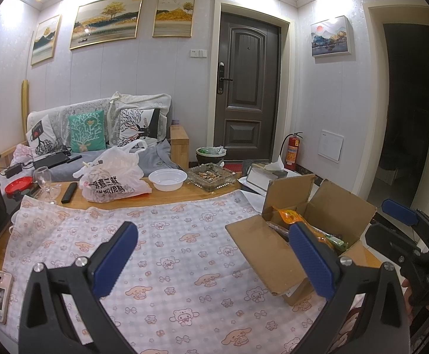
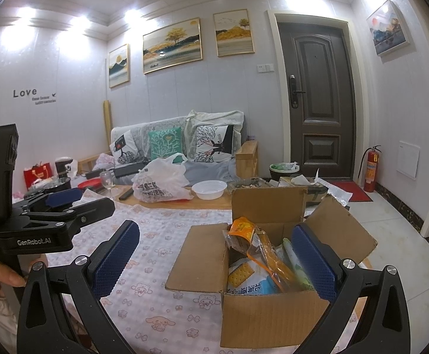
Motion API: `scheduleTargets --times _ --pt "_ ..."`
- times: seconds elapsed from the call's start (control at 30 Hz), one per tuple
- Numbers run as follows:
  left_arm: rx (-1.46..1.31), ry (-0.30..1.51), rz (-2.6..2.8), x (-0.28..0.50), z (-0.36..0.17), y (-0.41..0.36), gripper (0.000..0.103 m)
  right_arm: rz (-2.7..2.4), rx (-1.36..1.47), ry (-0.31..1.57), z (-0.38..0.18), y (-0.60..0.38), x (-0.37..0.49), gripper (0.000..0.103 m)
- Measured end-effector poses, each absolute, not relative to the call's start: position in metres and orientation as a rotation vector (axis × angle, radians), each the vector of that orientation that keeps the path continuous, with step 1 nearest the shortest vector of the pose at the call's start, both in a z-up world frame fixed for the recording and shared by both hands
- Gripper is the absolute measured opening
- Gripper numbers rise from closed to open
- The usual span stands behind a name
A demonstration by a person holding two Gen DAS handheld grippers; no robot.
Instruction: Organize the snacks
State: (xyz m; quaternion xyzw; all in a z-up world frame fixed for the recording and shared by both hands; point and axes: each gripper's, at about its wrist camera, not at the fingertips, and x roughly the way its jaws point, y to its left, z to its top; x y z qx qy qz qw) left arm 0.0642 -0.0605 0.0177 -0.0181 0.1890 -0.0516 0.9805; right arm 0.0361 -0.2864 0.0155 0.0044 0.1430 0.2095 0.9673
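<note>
An open cardboard box (image 2: 267, 312) stands on the patterned tablecloth (image 2: 170, 265), flaps spread. Inside are several snack packets: an orange bag (image 2: 241, 227), a cracker pack (image 2: 241, 274) and a greenish packet (image 2: 298, 268). My right gripper (image 2: 217, 256) is open and empty, hovering just before the box, its right finger over the box's right side. The box also shows in the left wrist view (image 1: 273, 253) at right. My left gripper (image 1: 211, 253) is open and empty above the cloth, left of the box. The right gripper shows at the right edge of that view (image 1: 403, 221).
Along the table's far edge sit a white plastic bag (image 1: 114, 177), a white bowl (image 1: 167, 179), a glass ashtray (image 1: 213, 175), a wine glass (image 1: 44, 183), a remote (image 1: 69, 192) and a red dish (image 1: 18, 183). A phone (image 1: 0, 295) lies at the left. A sofa stands behind.
</note>
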Motion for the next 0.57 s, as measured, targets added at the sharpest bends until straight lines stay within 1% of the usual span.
scheduleTargets --times 0.57 --pt "-0.037 0.384 -0.101 0.0641 0.0155 -0.0613 0.102 0.424 0.011 0.291 0.0173 -0.2865 0.0357 0.103"
